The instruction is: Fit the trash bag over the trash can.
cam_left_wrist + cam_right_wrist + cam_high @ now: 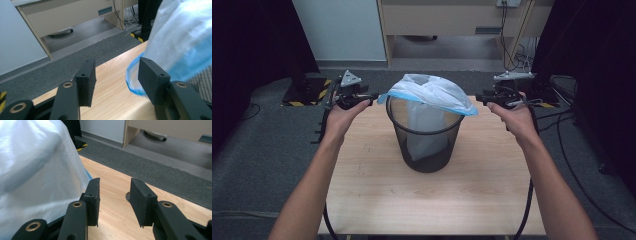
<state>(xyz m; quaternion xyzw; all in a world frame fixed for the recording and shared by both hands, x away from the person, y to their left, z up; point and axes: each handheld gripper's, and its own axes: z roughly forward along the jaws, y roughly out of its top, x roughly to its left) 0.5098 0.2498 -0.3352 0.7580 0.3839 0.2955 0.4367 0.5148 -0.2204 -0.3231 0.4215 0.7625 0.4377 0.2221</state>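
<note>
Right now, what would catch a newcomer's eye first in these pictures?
The black mesh bin at the middle of the wooden table, with a white, blue-edged bag billowing over its rim. On either side a hand holds a gripper at rim height: left gripper and right gripper, jaws open with nothing between them.

Hand-held gripper (113, 202) jaws apart, nothing between; white bag (35, 170) beside left jaw, above wooden table (112, 182).

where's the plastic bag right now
In the high view the white plastic bag sits at the table's middle, draped over the rim of the black mesh bin and hanging inside it, between the left gripper and right gripper.
</note>
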